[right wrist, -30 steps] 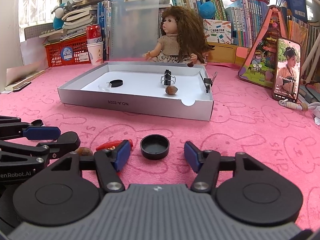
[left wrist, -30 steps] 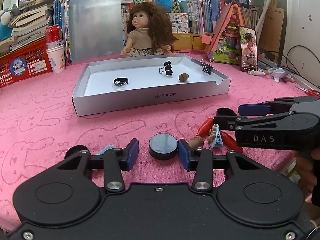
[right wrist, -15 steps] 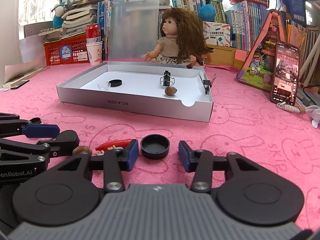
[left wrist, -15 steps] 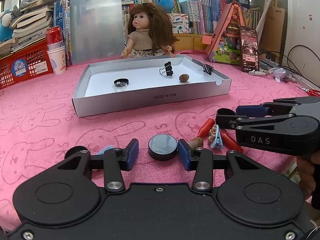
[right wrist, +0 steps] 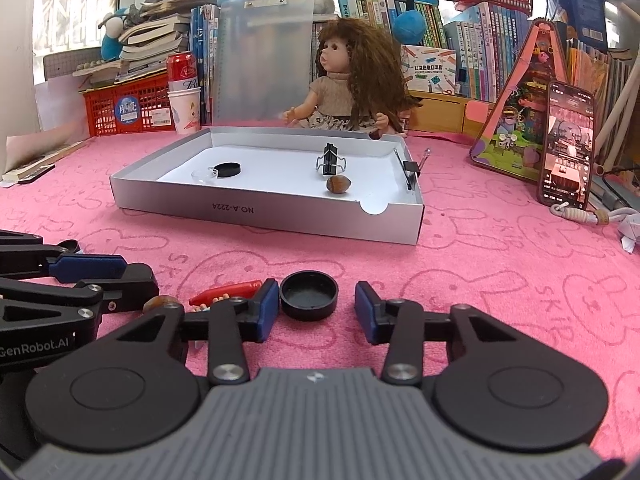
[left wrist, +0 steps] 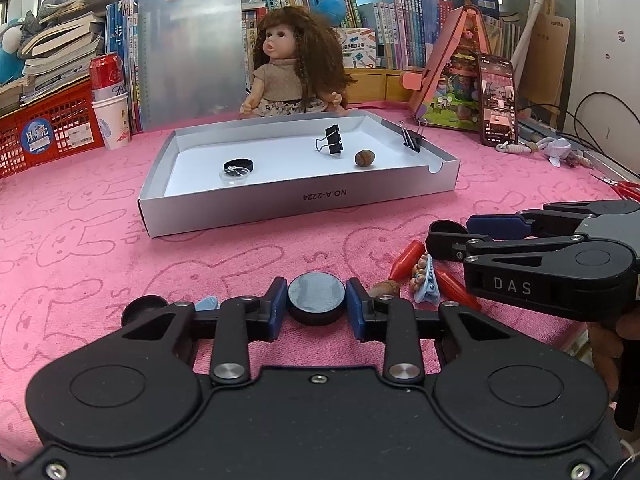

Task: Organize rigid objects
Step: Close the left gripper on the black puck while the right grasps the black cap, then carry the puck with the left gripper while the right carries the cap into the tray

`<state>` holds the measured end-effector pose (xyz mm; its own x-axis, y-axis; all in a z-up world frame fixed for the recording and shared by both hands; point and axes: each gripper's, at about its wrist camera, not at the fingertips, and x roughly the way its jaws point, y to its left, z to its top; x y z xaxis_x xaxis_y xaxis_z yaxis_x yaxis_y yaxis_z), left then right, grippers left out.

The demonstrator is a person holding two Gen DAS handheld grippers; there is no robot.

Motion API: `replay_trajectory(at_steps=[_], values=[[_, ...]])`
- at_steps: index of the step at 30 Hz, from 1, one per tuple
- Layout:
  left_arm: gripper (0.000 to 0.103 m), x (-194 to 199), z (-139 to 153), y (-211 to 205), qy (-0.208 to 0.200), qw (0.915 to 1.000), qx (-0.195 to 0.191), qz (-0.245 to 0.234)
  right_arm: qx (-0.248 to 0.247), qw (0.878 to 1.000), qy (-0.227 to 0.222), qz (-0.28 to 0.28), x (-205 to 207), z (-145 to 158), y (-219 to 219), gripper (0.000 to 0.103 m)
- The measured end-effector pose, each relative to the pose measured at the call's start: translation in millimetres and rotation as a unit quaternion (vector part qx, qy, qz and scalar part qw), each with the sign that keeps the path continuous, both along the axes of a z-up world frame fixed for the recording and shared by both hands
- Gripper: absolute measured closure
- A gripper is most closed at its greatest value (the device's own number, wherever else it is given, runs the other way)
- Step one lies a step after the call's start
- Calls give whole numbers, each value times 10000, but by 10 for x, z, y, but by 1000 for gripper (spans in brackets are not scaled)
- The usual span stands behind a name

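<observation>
My left gripper (left wrist: 317, 304) is shut on a black round puck (left wrist: 317, 295) that rests on the pink cloth. My right gripper (right wrist: 316, 306) is open around a black round cap (right wrist: 308, 294); its left pad touches the cap, the right pad stands apart. The silver tray (left wrist: 300, 202) (right wrist: 264, 213) ahead holds a black lid (left wrist: 240, 165), a clear disc (left wrist: 234, 173), a binder clip (left wrist: 333, 145) and a nut (left wrist: 364, 157). A second binder clip (left wrist: 411, 140) is clipped on its right wall.
Between the grippers lie red pieces (left wrist: 405, 259), a blue hair clip (left wrist: 425, 285) and a nut (left wrist: 385, 290). A doll (left wrist: 294, 64), phone (left wrist: 497, 100), cup and can (left wrist: 114, 118), red basket (left wrist: 40, 132) and books stand behind the tray. Scissors (left wrist: 624, 189) lie far right.
My left gripper's pads have closed onto the black puck. My right gripper's pads have narrowed around the black cap, and it has shifted slightly forward.
</observation>
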<state>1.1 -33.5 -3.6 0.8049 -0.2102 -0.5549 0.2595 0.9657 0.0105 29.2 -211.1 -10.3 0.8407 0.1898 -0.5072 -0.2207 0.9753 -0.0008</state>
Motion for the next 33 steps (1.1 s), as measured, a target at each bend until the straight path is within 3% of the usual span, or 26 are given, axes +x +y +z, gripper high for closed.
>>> replay_trajectory(at_steps=[3, 7, 18, 33], values=[[73, 0, 1, -3, 8, 10000, 4, 0, 22, 10000, 2, -15, 1, 4, -1, 56], [73, 24, 4, 3, 24, 10000, -4, 44, 33, 10000, 10, -32, -1, 15, -6, 66], [73, 72, 66, 56, 4, 9998, -62, 176, 6, 9999, -74, 77, -28, 73, 26, 66], [73, 401, 371, 240, -227, 9983, -259, 470, 129, 9997, -203, -99, 129, 324, -34, 66]])
